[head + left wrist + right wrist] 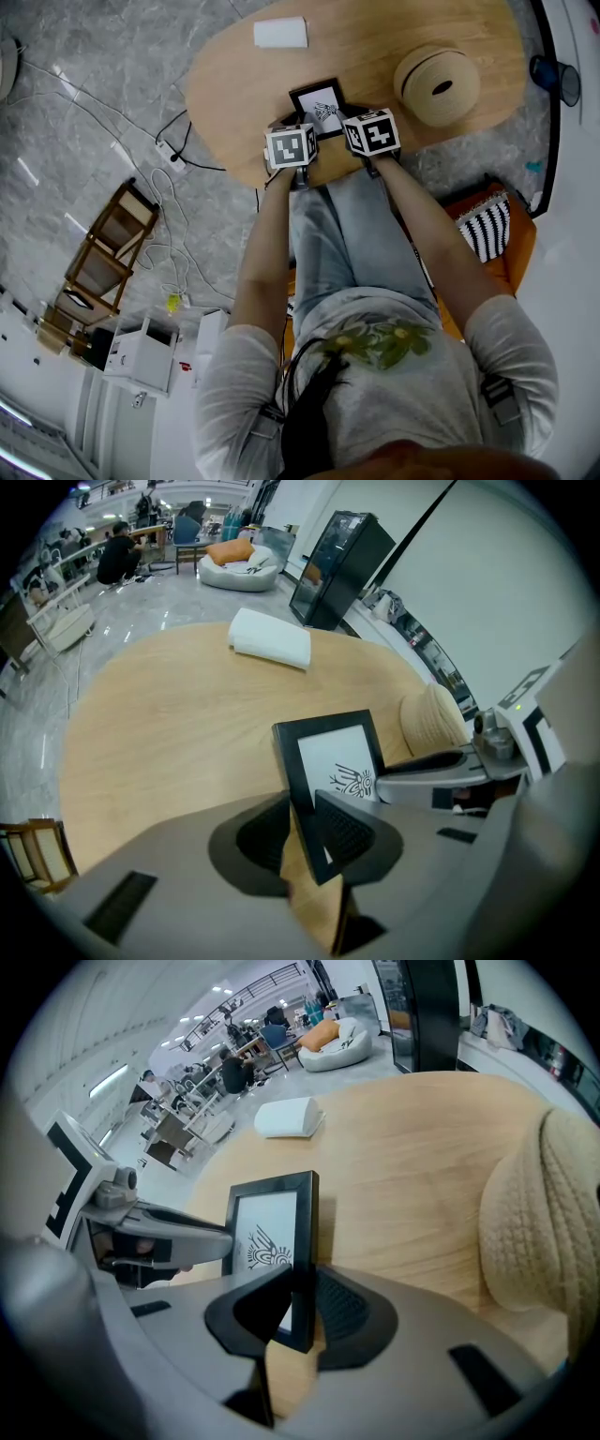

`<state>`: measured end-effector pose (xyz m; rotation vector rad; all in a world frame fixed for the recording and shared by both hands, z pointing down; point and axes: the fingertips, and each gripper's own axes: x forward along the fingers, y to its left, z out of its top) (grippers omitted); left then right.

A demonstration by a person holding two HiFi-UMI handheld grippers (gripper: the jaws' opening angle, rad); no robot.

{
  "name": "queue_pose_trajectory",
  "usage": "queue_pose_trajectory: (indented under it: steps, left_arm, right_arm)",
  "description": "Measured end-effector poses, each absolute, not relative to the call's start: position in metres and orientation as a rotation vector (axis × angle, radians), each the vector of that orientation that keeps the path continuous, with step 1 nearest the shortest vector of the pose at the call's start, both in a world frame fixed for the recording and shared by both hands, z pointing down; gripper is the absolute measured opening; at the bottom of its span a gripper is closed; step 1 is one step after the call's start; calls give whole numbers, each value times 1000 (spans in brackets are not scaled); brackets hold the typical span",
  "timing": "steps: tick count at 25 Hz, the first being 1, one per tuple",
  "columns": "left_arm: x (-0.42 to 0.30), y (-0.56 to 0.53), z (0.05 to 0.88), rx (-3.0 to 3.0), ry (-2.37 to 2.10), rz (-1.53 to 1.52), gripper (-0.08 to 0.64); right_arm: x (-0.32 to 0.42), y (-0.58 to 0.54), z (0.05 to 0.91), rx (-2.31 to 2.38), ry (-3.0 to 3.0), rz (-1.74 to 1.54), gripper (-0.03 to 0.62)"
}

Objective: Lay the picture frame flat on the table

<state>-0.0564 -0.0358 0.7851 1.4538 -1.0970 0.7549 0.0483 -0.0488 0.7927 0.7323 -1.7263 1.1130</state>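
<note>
- head view: the picture frame [318, 105] is at the near edge of the wooden table [394, 28], between the two grippers. its printed face tilts up toward the person, so it is not yet flat.
- risk, uneven lowering: each gripper has only a thin side rail. if one hand drops faster than the other, the frame would likely twist in the pads and slip out of one side.
- risk, the table edge: the frame sits close to the near rim. laid down toward the person, part of it could overhang and tip off. laying it away from the person looks safer.
- risk, early release: the gripper bodies hide the bottom edge, so it cannot be told whether it rests on the wood. letting go before it does could make it drop or slap down on its glass.
- the cream woven roll [437, 86] and the white folded cloth [280, 32] are well apart from the frame and seem no obstacle.
- left gripper [305, 829]: its jaws are partly closed and clamp the frame's left rail, one pad on the front, one behind.
- right gripper [302, 1307]: its jaws pinch the right rail the same way, and hold nothing else.
</note>
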Motion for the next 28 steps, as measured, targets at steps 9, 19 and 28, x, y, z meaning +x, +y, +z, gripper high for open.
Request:
queue_pose_trajectory:
  steps: [9, 19, 28]
  left_arm:
    - [-55, -28, 798, 1388, -1118, 748, 91]
    - [-55, -25, 805, 1373, -1109, 745, 97]
    - [-56, -23, 811, 1309, -1088, 719, 121]
  right_arm:
    - [49, -51, 802, 741, -1738, 1064, 83]
    - [48, -51, 804, 719, -1746, 1027, 83]
    - [47, -50, 806, 703, -1759, 938, 89]
